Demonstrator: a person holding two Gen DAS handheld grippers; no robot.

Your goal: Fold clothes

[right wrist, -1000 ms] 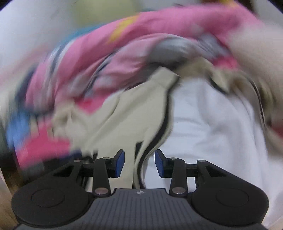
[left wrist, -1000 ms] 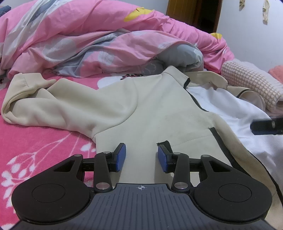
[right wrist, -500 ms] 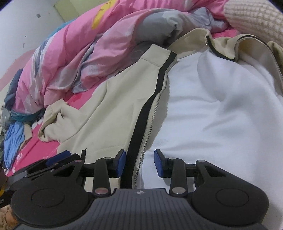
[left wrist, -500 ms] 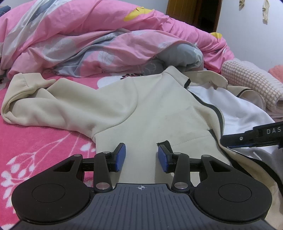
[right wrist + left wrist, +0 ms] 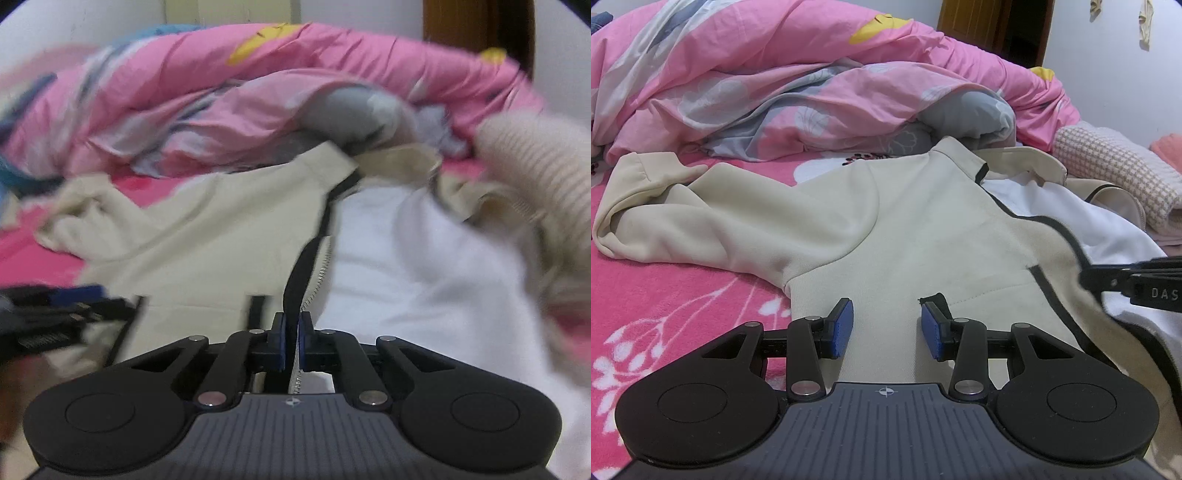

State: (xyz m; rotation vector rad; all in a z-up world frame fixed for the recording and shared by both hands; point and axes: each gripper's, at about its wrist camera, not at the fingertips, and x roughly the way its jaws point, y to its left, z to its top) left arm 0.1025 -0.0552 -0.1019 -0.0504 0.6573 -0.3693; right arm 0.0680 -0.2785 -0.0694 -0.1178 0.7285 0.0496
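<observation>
Cream zip jacket (image 5: 923,236) lies spread on the pink floral bedsheet (image 5: 665,306), front panel open so the white lining (image 5: 406,266) shows on the right side; one sleeve (image 5: 683,218) stretches off to the left, cuff bunched near the crumpled pink-and-grey duvet (image 5: 798,74) heaped behind. Left gripper (image 5: 886,330) sits over the jacket's hem area, blue pads (image 5: 842,328) apart with cream fabric visible in the gap, pads not pressing anything; can't tell if the tips touch the cloth underneath since the gripper body blocks the bottom of that view. Right gripper (image 5: 291,345) has its pads pressed together on the black zipper edge (image 5: 301,273) of the jacket, strip and zipper teeth running straight into the pinch; the cloth below the pads is hidden by the gripper body. In the left view only the right gripper's black tip pokes in at the right edge, mostly cut off, partial lettering readable, its grip point smeared by blur. Right view is motion-blurred overall: the left gripper at the left edge is just a dark and blue smudge, the knitted beige roll (image 5: 1119,173) at far right is streaked, jacket's far collar hard to make out. Jacket's lower right part runs out of both views. Brown wooden door (image 5: 993,26) behind the duvet, cropped at top
</observation>
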